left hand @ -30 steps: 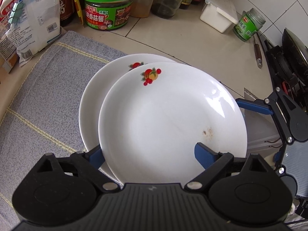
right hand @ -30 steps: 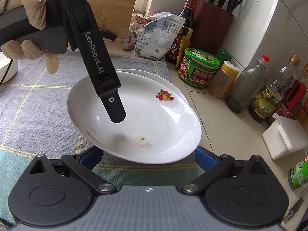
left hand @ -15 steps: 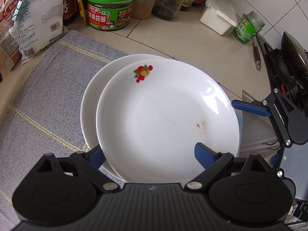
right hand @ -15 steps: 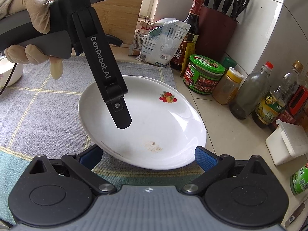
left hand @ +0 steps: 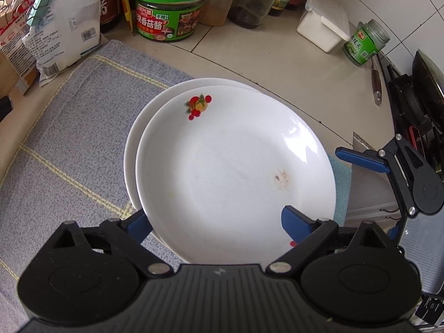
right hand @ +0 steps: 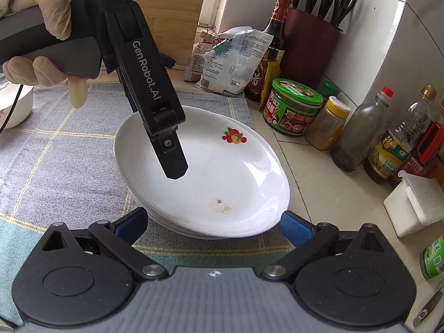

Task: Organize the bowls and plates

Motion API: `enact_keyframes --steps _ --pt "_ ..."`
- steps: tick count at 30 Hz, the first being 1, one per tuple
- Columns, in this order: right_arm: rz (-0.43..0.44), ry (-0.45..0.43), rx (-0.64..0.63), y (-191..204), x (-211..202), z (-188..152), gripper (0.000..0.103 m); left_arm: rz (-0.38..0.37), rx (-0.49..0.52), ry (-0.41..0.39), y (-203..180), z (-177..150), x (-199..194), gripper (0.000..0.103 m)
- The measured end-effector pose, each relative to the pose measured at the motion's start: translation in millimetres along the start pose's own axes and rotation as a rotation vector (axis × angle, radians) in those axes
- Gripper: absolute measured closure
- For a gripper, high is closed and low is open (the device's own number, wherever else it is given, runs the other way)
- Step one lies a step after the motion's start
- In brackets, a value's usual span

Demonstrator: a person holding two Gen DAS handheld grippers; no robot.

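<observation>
Left wrist view showed your left gripper had just spread its jaws, releasing the white fruit-printed plate onto the lower white plate; your right gripper stood wide, empty.

"GenRobot.AI" on left gripper, "香菇酱" on green jar

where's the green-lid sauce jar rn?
The green-lid sauce jar stands on the tiled counter at the back, just past the grey mat's far corner, between the dark soy bottle and the yellow-lid jar.
</observation>
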State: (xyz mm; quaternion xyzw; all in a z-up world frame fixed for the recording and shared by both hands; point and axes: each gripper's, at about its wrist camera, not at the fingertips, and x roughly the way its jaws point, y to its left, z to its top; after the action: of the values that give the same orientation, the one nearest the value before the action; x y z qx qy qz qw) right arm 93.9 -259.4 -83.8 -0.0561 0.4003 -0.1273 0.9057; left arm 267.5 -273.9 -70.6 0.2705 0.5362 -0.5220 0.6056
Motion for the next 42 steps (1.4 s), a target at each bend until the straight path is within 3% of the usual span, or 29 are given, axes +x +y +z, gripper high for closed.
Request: enact_keyframes --steps 18,21,26,35,42 --pt "0.006 -0.016 0.002 1 -2 1 0.000 0.041 -0.021 -0.010 3 -9 -3 0.005" --pt "0.003 -0.019 0.000 1 -2 1 0.000 0.058 -0.004 -0.068 0 -14 -11 0.005" --pt "0.008 -0.027 -0.006 1 -3 3 0.000 0.107 0.017 -0.246 -9 -33 -34 0.005" --pt "0.051 -0.061 -0.048 4 -4 13 0.000 0.321 0.023 -0.504 -38 -82 -67 0.003" --pt "0.123 -0.068 -0.086 8 0 25 0.000 0.394 -0.146 -0.624 -38 -128 -81 0.002"
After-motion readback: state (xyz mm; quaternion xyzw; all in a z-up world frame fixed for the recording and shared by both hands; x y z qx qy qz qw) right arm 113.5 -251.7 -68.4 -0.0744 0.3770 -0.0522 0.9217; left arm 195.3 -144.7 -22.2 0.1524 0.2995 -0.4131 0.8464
